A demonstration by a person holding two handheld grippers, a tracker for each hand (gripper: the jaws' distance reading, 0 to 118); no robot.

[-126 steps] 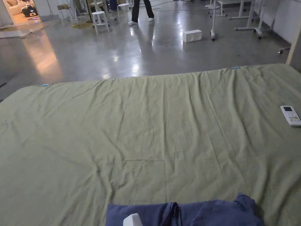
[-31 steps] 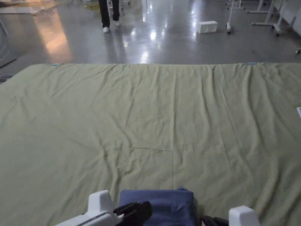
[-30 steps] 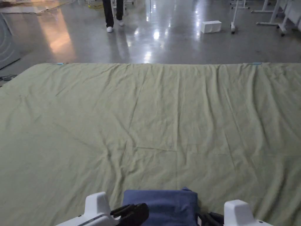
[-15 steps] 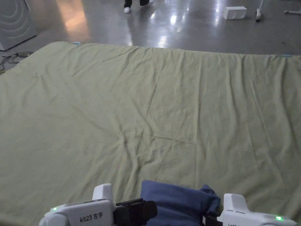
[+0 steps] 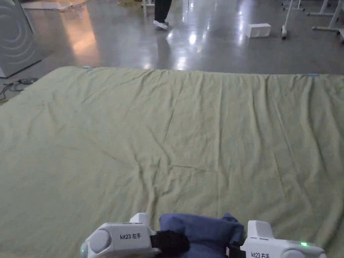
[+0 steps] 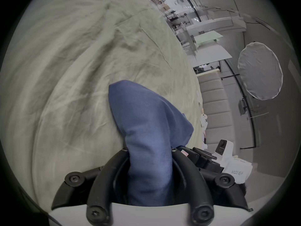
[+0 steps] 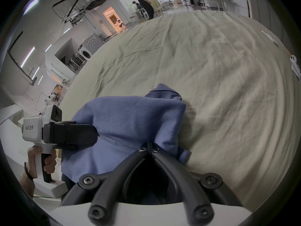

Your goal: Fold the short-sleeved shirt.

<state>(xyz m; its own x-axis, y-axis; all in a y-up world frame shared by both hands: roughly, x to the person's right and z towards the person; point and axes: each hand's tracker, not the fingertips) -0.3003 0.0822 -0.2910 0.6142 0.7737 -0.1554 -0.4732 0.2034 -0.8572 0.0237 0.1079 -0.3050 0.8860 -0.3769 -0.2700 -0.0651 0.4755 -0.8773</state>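
Blue shirt [image 5: 205, 230], bunched narrower than seconds ago at the green sheet's [image 5: 168, 134] near edge, sits pinched by your left gripper [image 6: 149, 149] and, seemingly, right gripper [image 7: 149, 148]: folding looks nearly done.

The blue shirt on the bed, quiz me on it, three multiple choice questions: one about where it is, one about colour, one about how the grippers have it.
1. Where is the blue shirt on the green sheet?
A. at the far edge
B. at the near edge, between the grippers
C. by the left corner

2. What colour is the cloth under the shirt?
A. white
B. grey
C. green

3. How is the right gripper?
A. shut on the shirt
B. wide open above it
C. lying on the floor

Answers: B, the head view shows it bunched between the left gripper and the right one; C, the sheet is pale green; A, its jaws meet on a fold of the shirt.
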